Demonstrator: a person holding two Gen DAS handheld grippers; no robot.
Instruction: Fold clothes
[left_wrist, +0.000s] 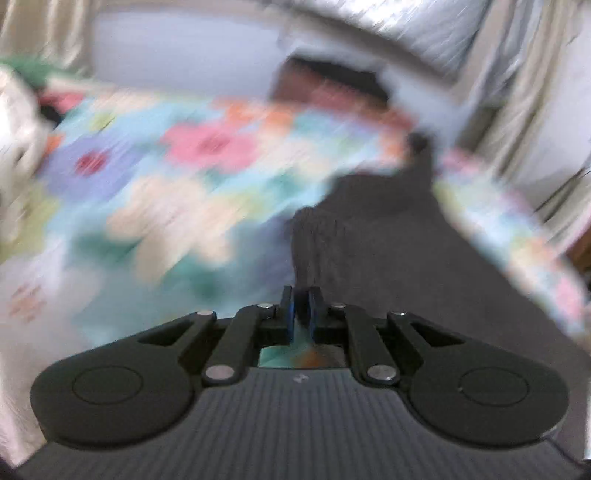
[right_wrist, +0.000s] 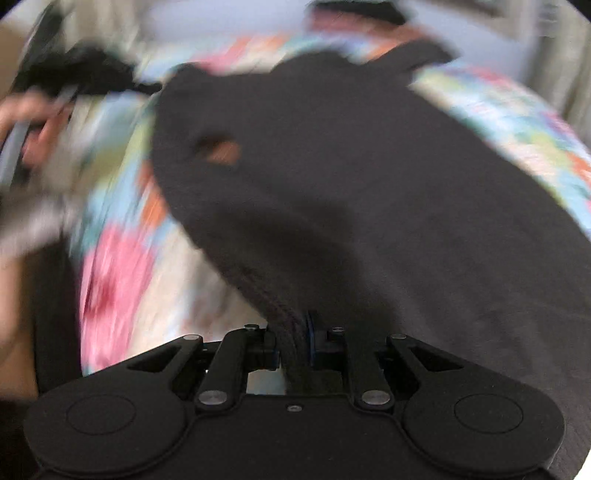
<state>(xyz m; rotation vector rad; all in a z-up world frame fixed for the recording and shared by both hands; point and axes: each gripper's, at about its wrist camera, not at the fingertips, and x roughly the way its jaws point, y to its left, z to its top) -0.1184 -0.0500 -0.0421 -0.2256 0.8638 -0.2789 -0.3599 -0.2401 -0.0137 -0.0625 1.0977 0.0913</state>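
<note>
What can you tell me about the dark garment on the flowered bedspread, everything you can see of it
The dark garment looks like soft charcoal knit with a ribbed, stitched hem. It lies spread over the flowered bedspread, partly lifted. The right tool is shut on a bunched hem edge; the left tool is shut at another ribbed edge, which seems pinched between its pads. A small hole shows a bit of orange behind. Motion blur hides finer detail.

Soft daylight; heavy motion blur; fisheye bending at edges.
</note>
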